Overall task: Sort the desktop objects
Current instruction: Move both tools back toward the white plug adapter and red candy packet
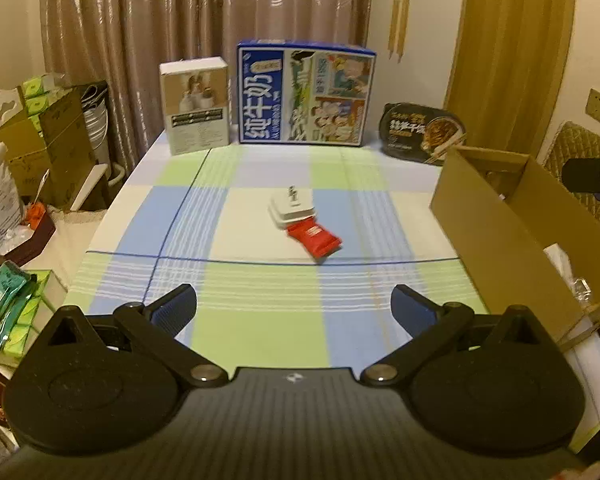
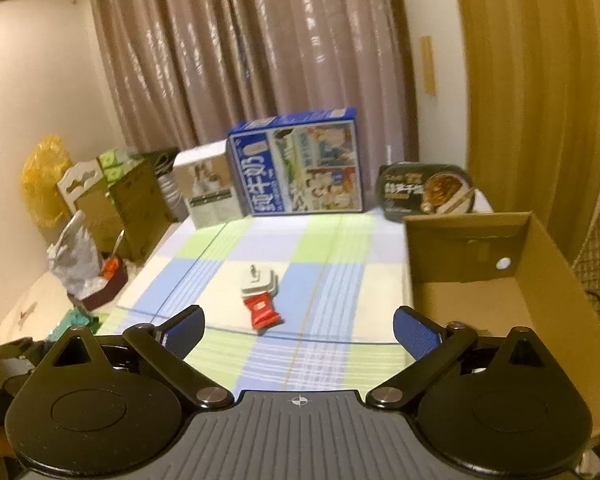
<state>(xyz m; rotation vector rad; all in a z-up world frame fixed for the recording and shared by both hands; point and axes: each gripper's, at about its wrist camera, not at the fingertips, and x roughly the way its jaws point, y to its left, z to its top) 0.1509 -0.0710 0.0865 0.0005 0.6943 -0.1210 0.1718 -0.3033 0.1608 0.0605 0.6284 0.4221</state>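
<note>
With both the left gripper (image 1: 294, 306) and right gripper (image 2: 298, 328) spread wide and empty, approach stage: next, close on red snack packet (image 1: 315, 240) or white charger (image 1: 293, 205), bound for cardboard box (image 2: 500, 300).

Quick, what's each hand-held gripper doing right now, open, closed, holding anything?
Left hand-held gripper: open, holding nothing, above the checked tablecloth.
Right hand-held gripper: open, holding nothing.

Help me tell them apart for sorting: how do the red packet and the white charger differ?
The red packet is a flat, glossy wrapper lying nearer the grippers; the white charger is a blocky, matte plug with prongs up, lying farther back. The packet sits askew; the charger sits squarer. Both rest on the checked cloth, touching each other.
</note>
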